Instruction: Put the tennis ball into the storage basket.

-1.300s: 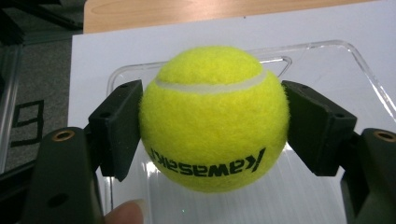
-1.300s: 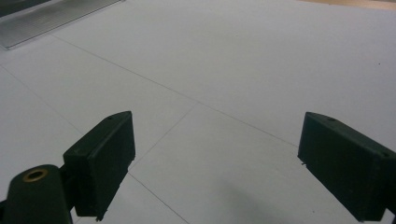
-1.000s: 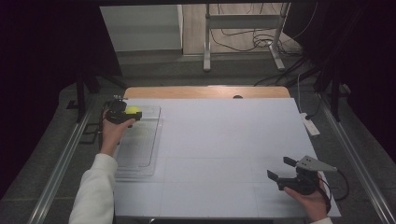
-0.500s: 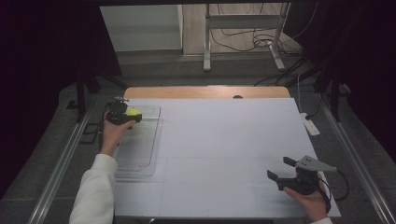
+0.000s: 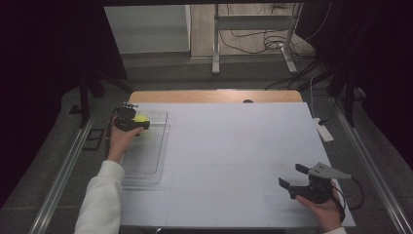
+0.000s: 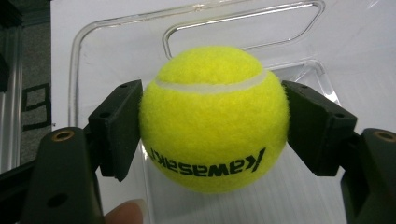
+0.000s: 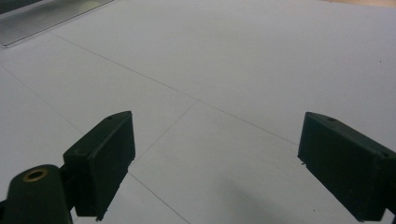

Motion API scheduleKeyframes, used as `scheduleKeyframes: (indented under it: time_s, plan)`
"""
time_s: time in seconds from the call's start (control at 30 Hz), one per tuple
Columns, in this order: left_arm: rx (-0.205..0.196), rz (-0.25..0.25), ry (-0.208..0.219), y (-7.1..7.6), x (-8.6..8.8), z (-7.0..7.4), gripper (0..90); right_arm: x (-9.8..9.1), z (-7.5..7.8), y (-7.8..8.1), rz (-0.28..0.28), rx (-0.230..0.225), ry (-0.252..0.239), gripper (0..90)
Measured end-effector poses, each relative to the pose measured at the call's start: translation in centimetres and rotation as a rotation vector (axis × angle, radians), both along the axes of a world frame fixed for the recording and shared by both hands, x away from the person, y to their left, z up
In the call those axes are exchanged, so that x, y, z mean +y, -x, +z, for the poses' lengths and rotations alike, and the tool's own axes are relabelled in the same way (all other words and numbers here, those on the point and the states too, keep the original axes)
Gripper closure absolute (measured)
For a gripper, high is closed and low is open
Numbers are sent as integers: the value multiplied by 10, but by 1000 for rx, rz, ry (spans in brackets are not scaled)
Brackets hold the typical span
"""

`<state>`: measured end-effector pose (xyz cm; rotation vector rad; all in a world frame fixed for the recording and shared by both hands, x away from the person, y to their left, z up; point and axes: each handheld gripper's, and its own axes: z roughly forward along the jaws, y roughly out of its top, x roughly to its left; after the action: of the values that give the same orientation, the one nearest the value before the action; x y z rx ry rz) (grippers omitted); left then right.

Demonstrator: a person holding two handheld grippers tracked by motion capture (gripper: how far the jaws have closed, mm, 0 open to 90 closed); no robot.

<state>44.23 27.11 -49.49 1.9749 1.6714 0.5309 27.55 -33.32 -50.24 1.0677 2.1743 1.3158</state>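
Over clear tray, fuzzy yellow tennis ball, black "Kawasaki" lettering upside down.

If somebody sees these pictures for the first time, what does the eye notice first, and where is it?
The bright yellow tennis ball stands out at once, clamped between the black jaws of the left gripper above the clear plastic tray at the table's far left. On the near right, the right gripper rests with its jaws open over the bare white table.
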Motion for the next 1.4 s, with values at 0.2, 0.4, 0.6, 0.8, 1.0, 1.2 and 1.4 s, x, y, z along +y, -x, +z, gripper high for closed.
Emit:
scheduleKeyframes:
  time_s: [0.2,0.4,0.6,0.8,1.0,1.2,1.4]
  plan:
    - [15,2,-10,-1,-1,-3,264,0,0,0,0,1,-2,113]
    - [37,-9,-25,-2,-3,-5,263,0,0,0,2,0,0,113]
    - [56,-23,-64,-4,-6,-9,262,0,0,0,-1,1,3,113]
    - [55,-21,-73,-4,-8,-9,259,0,-1,0,-1,2,3,113]
    - [53,-23,-71,-3,-7,-9,250,0,0,0,0,1,3,113]
    - [2,-19,-46,0,-8,-3,207,0,0,0,-1,2,3,113]
    - [-31,-33,-31,5,-10,5,185,0,0,0,0,-1,4,113]
